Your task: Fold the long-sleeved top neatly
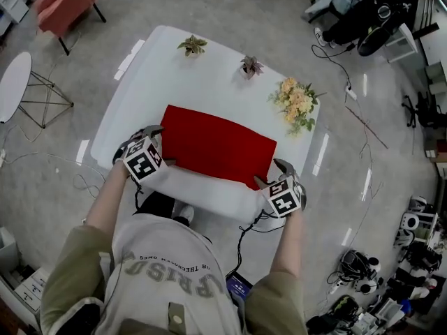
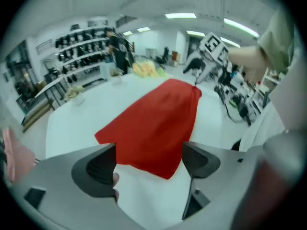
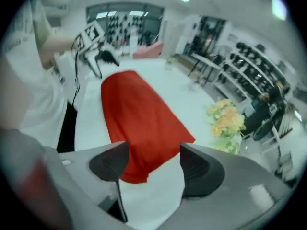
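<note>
The red long-sleeved top [image 1: 218,146] lies flat on the white table [image 1: 202,75] as a folded rectangle. My left gripper [image 1: 155,148] stands open just off its near left corner. The right gripper [image 1: 271,175] stands open at its near right corner. In the left gripper view the top [image 2: 156,123] stretches away beyond the open jaws, nothing between them. The right gripper view shows the top [image 3: 139,119] with its near corner lying between the open jaws, not pinched.
A yellow flower bouquet [image 1: 297,103] stands at the table's far right. Two small potted plants [image 1: 192,45] [image 1: 251,66] sit along the far edge. A pink chair [image 1: 66,4] and a round side table [image 1: 14,82] stand on the floor to the left.
</note>
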